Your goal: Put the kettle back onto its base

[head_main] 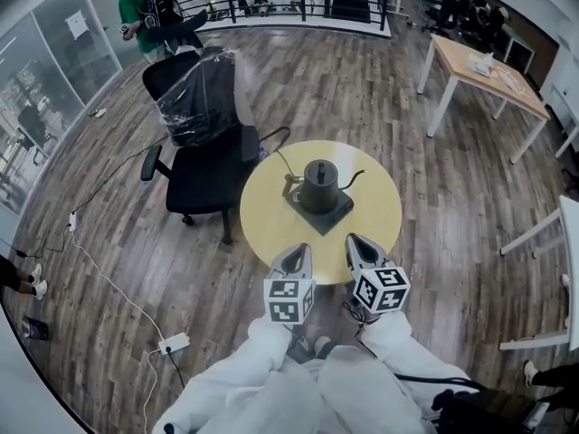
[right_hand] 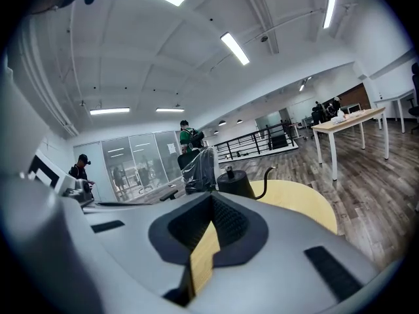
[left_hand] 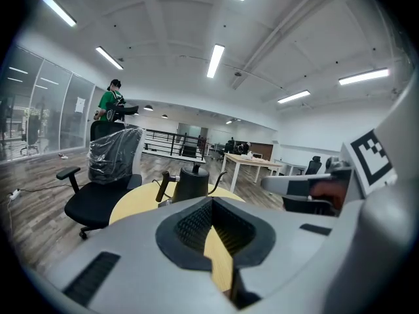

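- Table (head_main: 380,215): round, yellow top. It carries only the kettle and its base, both set near the middle.
- Chair (head_main: 204,170): black, back wrapped in clear plastic, standing just beside the far left rim of the table. It is not in your way.
- Base (head_main: 336,217): dark square plate lying flat on the table, one corner pointing toward you.
- Kettle (head_main: 319,184): dark, upright and seated on the base. Its thin spout points right and its handle left in the head view. From your gripper views it also stands level, with no tilt showing.
- Left gripper (head_main: 302,248): at the near rim of the table, well short of the kettle. Its jaws are closed together with nothing between them.
- Right gripper (head_main: 354,240): just beside the left one, also at the near rim and clear of the kettle. Its jaws are closed and it carries nothing.
- Finding: the kettle is already on its base, so in my judgement your task is complete. Nothing appears to be left except, at most, keeping both tools back from the table.
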Demonstrator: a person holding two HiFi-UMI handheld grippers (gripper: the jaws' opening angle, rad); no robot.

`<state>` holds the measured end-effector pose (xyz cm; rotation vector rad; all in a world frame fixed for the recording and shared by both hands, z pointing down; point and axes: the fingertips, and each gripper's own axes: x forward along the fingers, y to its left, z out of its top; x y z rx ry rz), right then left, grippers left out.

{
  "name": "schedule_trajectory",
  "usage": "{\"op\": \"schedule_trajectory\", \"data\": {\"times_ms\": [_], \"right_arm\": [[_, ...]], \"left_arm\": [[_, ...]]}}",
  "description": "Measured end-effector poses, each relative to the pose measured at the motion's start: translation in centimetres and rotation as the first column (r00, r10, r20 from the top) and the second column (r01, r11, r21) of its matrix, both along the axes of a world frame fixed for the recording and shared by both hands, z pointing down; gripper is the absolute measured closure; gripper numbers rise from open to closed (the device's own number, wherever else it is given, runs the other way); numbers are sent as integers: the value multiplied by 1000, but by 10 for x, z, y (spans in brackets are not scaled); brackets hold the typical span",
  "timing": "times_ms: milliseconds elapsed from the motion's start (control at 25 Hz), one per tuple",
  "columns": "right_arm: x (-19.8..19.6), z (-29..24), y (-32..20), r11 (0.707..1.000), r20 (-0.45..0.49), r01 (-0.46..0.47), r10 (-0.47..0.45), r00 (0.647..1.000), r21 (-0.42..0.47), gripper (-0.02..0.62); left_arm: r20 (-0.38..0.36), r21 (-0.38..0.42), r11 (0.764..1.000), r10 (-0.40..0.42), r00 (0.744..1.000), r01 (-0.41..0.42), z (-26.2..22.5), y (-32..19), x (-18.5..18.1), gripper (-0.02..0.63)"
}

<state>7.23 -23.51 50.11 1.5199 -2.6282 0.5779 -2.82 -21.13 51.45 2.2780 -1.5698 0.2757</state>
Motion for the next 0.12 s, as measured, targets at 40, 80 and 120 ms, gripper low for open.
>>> {"op": "schedule_trajectory", "data": {"times_ms": [40,80,120], "right_arm": [[0,-1,1,1000,-1,1,-1,1000,2,584],[0,-2,2,1000,-2,1,-1,1000,5,584],[0,-2,2,1000,-3,2,-2,1000,7,584]], "left_arm": [[0,1,1000,-2,1000,2,0,1,-1,606],[0,2,1000,-3,1000,3,-1,3,-1,606],[0,4,1000,-5,1000,5,-1,4,-2,606]]}}
